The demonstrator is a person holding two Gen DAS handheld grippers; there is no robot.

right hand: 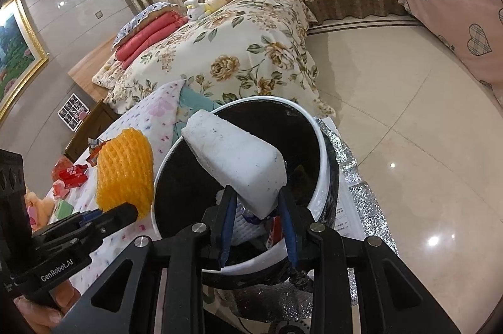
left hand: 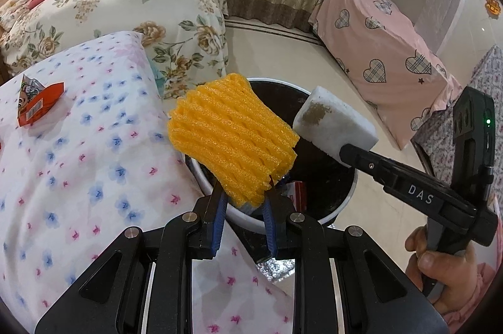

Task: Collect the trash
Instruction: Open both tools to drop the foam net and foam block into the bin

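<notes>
My left gripper is shut on a yellow foam fruit net, held up over the near rim of a white bin with a dark inside. My right gripper is shut on a white foam block with a brown stain, held above the same bin. In the left wrist view the right gripper reaches in from the right with the white block. The right wrist view has the left gripper with the yellow net at the left. Some trash lies in the bin's bottom.
A table with a flowered cloth lies left of the bin, with an orange snack wrapper on it. Red wrappers lie at its far end. A flowered bed, a pink covered furniture piece and tiled floor surround it.
</notes>
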